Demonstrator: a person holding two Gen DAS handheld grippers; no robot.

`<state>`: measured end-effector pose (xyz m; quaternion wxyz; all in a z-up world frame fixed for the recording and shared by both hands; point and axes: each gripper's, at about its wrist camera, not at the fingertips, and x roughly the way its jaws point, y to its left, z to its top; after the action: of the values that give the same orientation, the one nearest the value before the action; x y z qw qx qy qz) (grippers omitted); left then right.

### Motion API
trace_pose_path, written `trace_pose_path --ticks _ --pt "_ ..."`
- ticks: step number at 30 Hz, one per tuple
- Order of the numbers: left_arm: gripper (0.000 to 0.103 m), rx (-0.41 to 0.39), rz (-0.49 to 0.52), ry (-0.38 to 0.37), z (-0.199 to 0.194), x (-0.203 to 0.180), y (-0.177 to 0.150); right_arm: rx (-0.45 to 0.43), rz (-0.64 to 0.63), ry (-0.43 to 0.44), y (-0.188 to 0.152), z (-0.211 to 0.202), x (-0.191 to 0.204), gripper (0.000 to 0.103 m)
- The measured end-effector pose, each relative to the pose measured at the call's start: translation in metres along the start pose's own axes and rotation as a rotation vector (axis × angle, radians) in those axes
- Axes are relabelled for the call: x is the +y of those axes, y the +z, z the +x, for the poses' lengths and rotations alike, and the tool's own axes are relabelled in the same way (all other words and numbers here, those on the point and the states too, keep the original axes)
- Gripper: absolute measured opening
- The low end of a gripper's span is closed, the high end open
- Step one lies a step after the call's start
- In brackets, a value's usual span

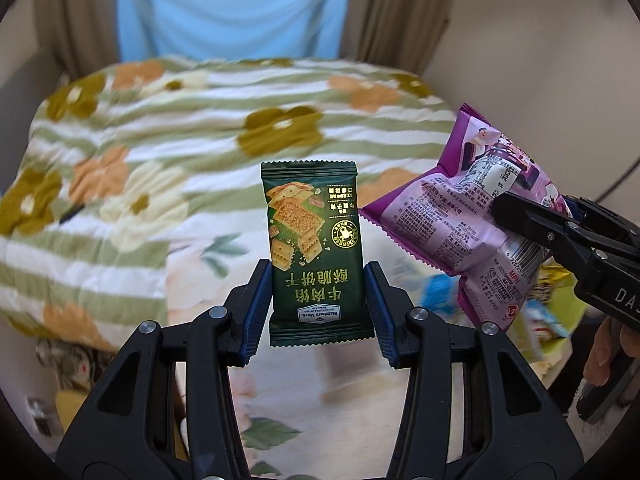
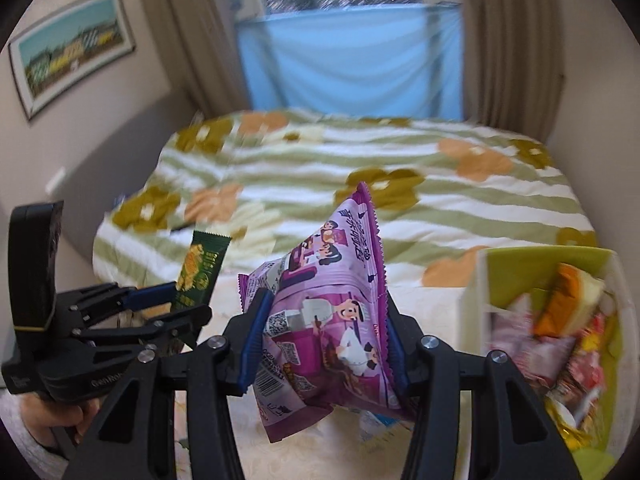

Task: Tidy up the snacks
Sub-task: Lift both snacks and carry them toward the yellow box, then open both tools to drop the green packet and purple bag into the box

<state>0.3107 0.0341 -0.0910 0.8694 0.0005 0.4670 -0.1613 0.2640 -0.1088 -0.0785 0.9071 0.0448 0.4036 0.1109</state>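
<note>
A dark green cracker packet with gold lettering stands upright and upside-down, pinched by its lower sides – beside it a puffy purple snack bag, cartoon figures printed on it, crumpled where it is squeezed, tilts with one serrated edge pointing up.

My left gripper, black with blue pads, clamps a dark green cracker packet printed in gold. Beside it, my right gripper pinches a purple cartoon-printed bag; behind the packet spreads a green-striped quilt with orange and olive flowers.
</note>
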Motion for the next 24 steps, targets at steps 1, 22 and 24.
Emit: trace_pose_path --ticks 1,22,24 --pt "0.043 -0.005 0.011 -0.014 -0.003 -0.012 0.004 -0.014 0.017 -0.018 0.0 -0.012 -0.008 0.047" --pt "0.043 0.019 0.047 -0.113 0.075 -0.303 0.04 -0.04 0.12 -0.152 -0.056 -0.147 -0.242 0.047" --pt "0.049 0.042 0.042 -0.094 0.088 -0.315 0.041 -0.032 0.13 -0.14 -0.06 -0.149 -0.257 0.047"
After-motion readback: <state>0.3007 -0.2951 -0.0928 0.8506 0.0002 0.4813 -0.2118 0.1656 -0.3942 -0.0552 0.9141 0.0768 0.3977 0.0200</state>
